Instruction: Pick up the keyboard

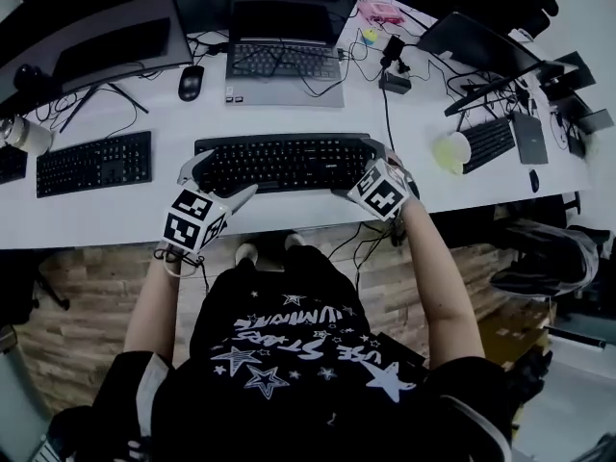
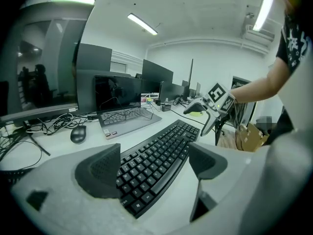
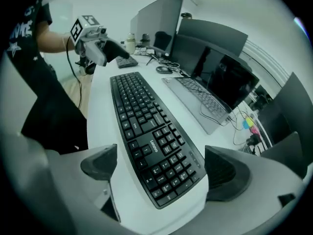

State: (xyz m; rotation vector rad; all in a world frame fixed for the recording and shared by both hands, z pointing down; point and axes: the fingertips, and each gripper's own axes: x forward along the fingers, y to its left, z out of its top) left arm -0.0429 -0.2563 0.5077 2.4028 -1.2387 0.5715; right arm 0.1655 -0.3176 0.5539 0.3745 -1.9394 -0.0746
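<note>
Head view: keyboard (image 1: pixel 284 162) ends between spread jaws of left claw (image 2: pixel 155 165), right claw (image 3: pixel 162 168); ungripped.

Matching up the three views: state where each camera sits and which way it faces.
Head view: on the head, steeply down at desk and keyboard; arms, lap, left gripper, right gripper show.
Left gripper view: on the left gripper, along the keyboard from its left end; own open jaws, right gripper and arm beyond.
Right gripper view: on the right gripper, along the keyboard from its right end; own open jaws, left gripper and torso beyond.
Shared: both gripper views show keyboard, laptop, and the other gripper.
</note>
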